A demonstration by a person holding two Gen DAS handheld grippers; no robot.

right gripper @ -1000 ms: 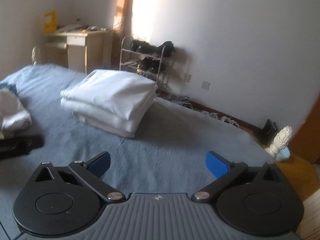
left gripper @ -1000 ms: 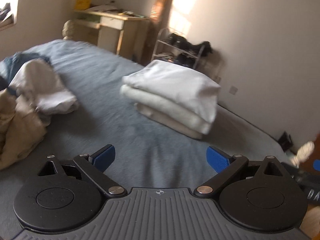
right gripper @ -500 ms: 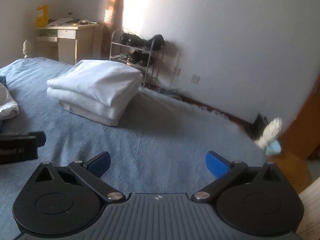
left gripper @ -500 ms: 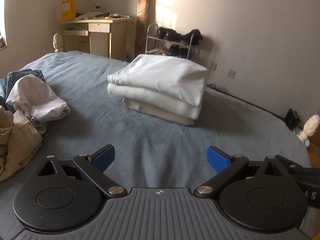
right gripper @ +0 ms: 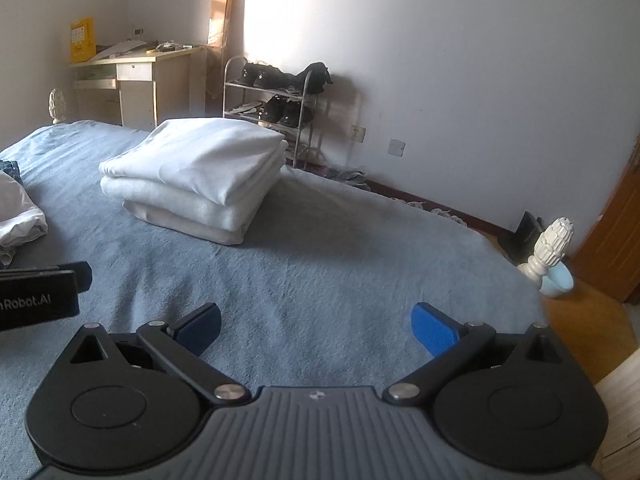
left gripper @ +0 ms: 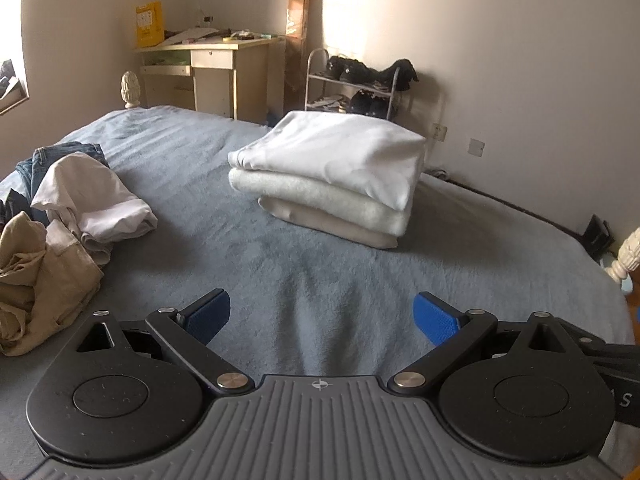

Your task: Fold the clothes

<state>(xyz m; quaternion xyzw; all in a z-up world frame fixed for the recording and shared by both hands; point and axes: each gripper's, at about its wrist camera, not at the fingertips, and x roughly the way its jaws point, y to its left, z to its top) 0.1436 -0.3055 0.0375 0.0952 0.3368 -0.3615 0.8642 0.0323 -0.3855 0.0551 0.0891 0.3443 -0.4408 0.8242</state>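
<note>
My left hand-held gripper (left gripper: 322,316) and right hand-held gripper (right gripper: 316,322) spread, empty | view swung off unfolded heap (left gripper: 60,236) toward folded stack (left gripper: 332,176) | next garment waits.

Your left gripper (left gripper: 322,318) hangs over the blue-grey bed cover (left gripper: 320,264) with its blue pads (left gripper: 434,322) spread wide and nothing between them. Ahead of it sits a neat stack of three folded pieces (left gripper: 332,176), white on top, cream beneath. To your left lies an unfolded heap: a white garment (left gripper: 92,196), a beige garment (left gripper: 40,272) nearest you, jeans (left gripper: 66,156) behind. Part of your right gripper (left gripper: 616,376) shows at the right edge; its fingers are out of view. A desk (left gripper: 212,72) and shoe rack (left gripper: 352,88) stand against the far wall.
</note>
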